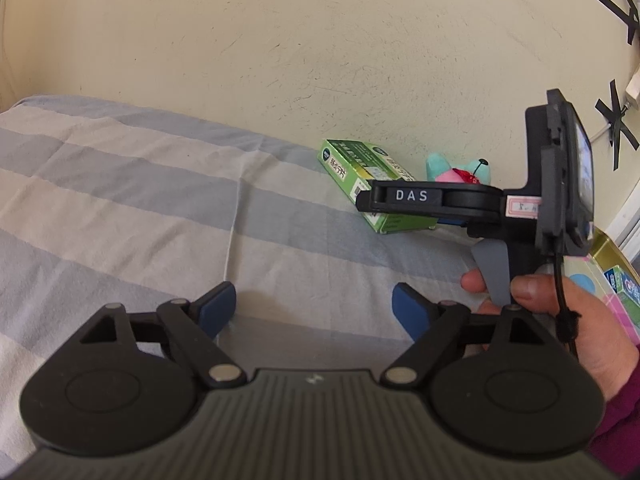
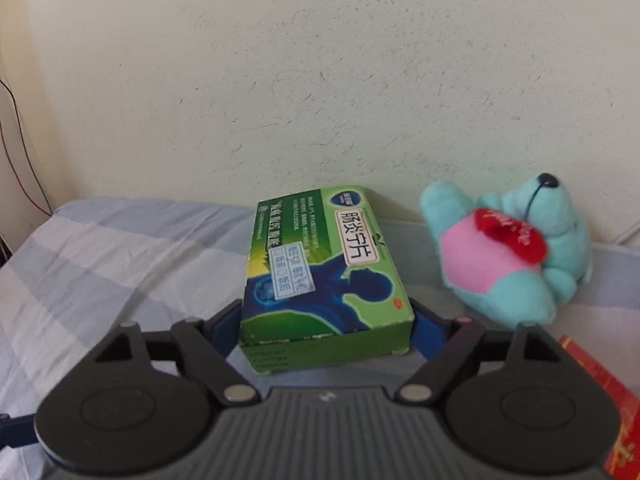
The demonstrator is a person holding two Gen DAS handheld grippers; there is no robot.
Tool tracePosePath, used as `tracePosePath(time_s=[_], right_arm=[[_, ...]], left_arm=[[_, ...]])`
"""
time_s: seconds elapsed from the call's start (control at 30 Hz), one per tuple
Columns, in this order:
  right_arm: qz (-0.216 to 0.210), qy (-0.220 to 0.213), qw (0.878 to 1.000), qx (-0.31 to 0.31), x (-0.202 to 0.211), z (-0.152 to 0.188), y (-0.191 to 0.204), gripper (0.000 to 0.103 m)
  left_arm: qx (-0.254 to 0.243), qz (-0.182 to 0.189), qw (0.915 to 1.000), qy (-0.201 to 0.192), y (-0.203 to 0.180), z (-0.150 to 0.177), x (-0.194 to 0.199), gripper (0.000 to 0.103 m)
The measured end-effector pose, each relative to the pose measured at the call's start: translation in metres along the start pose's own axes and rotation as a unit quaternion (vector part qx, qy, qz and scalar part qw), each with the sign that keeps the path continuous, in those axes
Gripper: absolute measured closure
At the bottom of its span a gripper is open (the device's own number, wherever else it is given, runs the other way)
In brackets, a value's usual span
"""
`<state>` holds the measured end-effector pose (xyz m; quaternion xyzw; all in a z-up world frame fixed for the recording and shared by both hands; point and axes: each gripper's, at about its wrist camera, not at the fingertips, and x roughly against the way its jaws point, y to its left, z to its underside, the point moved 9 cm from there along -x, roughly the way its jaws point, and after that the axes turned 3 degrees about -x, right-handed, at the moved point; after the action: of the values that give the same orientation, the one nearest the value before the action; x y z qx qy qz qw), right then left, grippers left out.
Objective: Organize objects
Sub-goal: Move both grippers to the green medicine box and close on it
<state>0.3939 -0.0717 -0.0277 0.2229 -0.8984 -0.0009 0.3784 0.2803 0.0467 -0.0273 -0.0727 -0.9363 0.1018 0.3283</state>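
Right gripper (image 2: 326,332): jaws closed on the near end of a green box (image 2: 328,264), one blue pad against each long side, nothing else between them. Box lies lengthwise along the line of the fingers, printed face up, its far end toward the wall (image 2: 320,80); whether its underside rests on the striped sheet (image 2: 100,248) or sits just clear of it cannot be determined. From the left wrist view, this gripper reaches in from the right over the box, held by a hand (image 1: 560,320) with a dark red sleeve (image 1: 616,420) at the wrist. Left gripper (image 1: 312,308): jaws spread and empty, only bare sheet between the pads, positioned well apart from the box and nearer the camera side of the bed. Turquoise plush toy (image 2: 504,256) with a pink belly and red heart lies just beside the box on its right, against the wall, not touching it. Red packet (image 2: 612,400) sits at the lower right edge, near the toy. Two crosses of black tape (image 1: 616,12) are stuck on the wall to the right.
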Motion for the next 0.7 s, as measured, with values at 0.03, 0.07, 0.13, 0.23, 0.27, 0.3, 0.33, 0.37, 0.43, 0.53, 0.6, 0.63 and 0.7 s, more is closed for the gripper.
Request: tracePosePath(time_s=[0.03,0.07,0.13,0.23,0.27,0.3,0.33,0.37,0.43,0.53,0.6,0.63,0.7], right_arm=[[0.002,-0.002,1.0,0.001,0.002,0.001,0.0,0.02],[0.005,-0.003,1.0,0.007,0.007,0.005,0.0,0.02],[-0.004,-0.002,1.0,0.02,0.018,0.015,0.003,0.02],[-0.012,-0.002,0.999,0.045,0.046,0.039,0.003,0.019],[-0.017,0.0,0.999,0.051,0.058,0.048,0.003,0.019],[-0.021,0.003,0.998,0.06,0.073,0.061,0.001,0.02],[-0.02,0.0,0.997,0.072,0.087,0.073,0.0,0.02],[-0.03,0.003,0.995,0.093,0.122,0.103,-0.001,0.02],[-0.044,0.006,0.994,0.103,0.157,0.134,-0.003,0.02],[-0.039,0.005,0.992,0.116,0.191,0.163,-0.01,0.02],[-0.034,0.001,0.993,0.11,0.224,0.19,-0.02,0.019],[-0.02,-0.004,0.994,0.111,0.237,0.201,-0.027,0.013],[0.032,-0.019,0.994,0.105,0.26,0.219,-0.046,0.004]], left_arm=[[0.0,0.001,1.0,0.0,0.0,0.0,0.0,0.016],[0.002,0.002,1.0,0.0,0.002,-0.001,0.001,0.016],[0.006,0.003,1.0,-0.003,0.004,-0.002,0.003,0.016],[0.013,0.003,0.9998,-0.016,0.005,-0.005,0.009,0.014],[0.017,0.007,0.9996,-0.022,0.005,-0.007,0.011,0.014],[0.021,0.014,0.9993,-0.027,0.005,-0.008,0.013,0.014],[0.022,0.022,0.999,-0.032,0.002,-0.01,0.016,0.013],[0.02,0.033,0.9986,-0.037,-0.002,-0.01,0.018,0.013],[0.005,0.07,0.9968,-0.039,-0.016,-0.009,0.021,0.013],[-0.035,0.175,0.9839,-0.01,-0.059,0.006,0.025,0.013],[-0.071,0.247,0.9663,0.018,-0.093,0.024,0.03,0.013],[-0.089,0.271,0.9579,0.029,-0.109,0.033,0.033,0.013],[-0.122,0.3,0.945,0.046,-0.136,0.051,0.038,0.013]])
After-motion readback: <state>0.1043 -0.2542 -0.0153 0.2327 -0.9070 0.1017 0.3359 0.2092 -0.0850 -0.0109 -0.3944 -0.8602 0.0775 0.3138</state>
